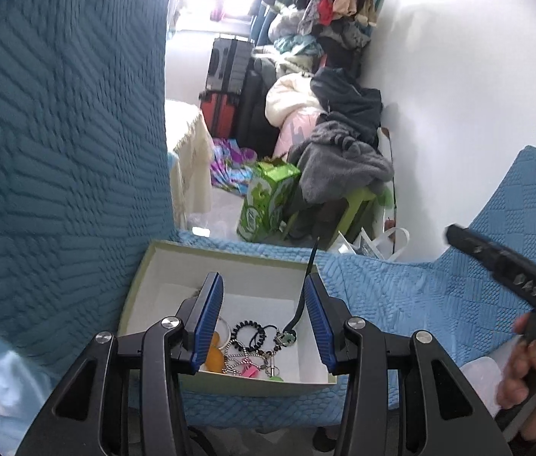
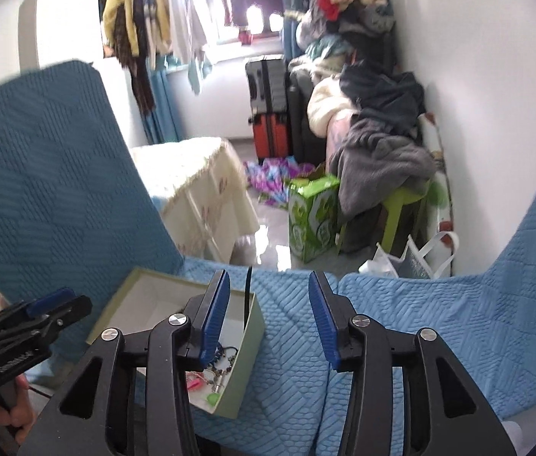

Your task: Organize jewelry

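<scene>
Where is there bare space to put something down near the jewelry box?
The blue quilted cover lies bare right of the box, up to the white wall. Inside, the box's far half is bare; its near end is crowded with tangled jewelry. The floor beyond is cluttered.

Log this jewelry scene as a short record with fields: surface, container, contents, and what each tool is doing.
surface: blue quilted cover
container: open pale green box, white inside
contents: black bead bracelets, orange piece, pink piece, chain, all in the near end
left tool: open, nothing held, above the box
right tool: open, nothing held, above the cover right of the box
</scene>
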A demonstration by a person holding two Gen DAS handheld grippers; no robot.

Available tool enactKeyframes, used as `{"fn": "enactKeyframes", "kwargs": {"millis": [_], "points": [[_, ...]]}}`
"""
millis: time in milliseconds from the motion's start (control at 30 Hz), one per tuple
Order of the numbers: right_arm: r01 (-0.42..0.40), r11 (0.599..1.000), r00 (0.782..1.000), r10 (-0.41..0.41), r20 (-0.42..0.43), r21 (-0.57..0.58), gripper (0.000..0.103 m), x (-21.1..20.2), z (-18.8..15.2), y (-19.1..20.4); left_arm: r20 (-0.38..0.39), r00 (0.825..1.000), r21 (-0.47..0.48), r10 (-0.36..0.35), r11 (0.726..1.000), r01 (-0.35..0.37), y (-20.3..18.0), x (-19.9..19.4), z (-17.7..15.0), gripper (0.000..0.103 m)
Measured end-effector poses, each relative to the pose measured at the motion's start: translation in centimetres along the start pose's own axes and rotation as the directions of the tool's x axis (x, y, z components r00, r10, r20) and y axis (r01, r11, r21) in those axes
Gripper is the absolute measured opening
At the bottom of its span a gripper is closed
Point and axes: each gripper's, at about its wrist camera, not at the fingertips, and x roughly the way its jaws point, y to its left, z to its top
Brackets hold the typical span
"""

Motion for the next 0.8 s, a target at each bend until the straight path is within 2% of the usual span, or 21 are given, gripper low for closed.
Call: {"fn": "enactKeyframes", "kwargs": {"millis": [133,267,333,400,600,700,800], "points": [[0.015,1.0,0.999,-0.015,0.051,0.008,0.048,-4.0,-0.5,-0.4,0.033,0.999,0.032,-0.002,0.999,0.001,-1.4,-2.9,0.3,0.045],[0.016,0.999,0.998,-0.018,0.066,0.03,0.051,-6.7,-1.9,-1.1,0.045,0.999,0.028,-0.02,0.999,0.018,-2.3,-5.0,0.0,0.045],[0.021,0.999,0.998,-0.023,0.062,0.04,0.052,-7.6,-2.7,-1.3,0.05,0.999,0.034,-0.012,0.999,0.011,-2.9,-6.0,-0.2,0.045],[0.036,0.998,0.997,-0.04,0.059,0.057,0.059,-8.3,-3.5,-1.8,0.048,0.999,0.045,-0.023,0.999,0.02,-3.5,-6.6,-0.4,0.045],[0.088,0.991,0.995,-0.093,0.046,0.101,0.062,-9.9,-6.0,-3.1,0.022,0.999,0.105,-0.023,0.994,0.021,-5.4,-7.6,-1.2,0.045],[0.112,0.988,0.992,-0.117,0.036,0.107,0.075,-10.3,-7.0,-3.3,0.009,1.0,0.118,-0.023,0.993,0.021,-5.9,-7.5,-1.6,0.045],[0.114,0.985,0.993,-0.118,0.021,0.133,0.075,-10.8,-7.8,-3.5,-0.004,0.998,0.116,-0.062,0.991,0.062,-6.0,-7.8,-2.5,0.045]]}}
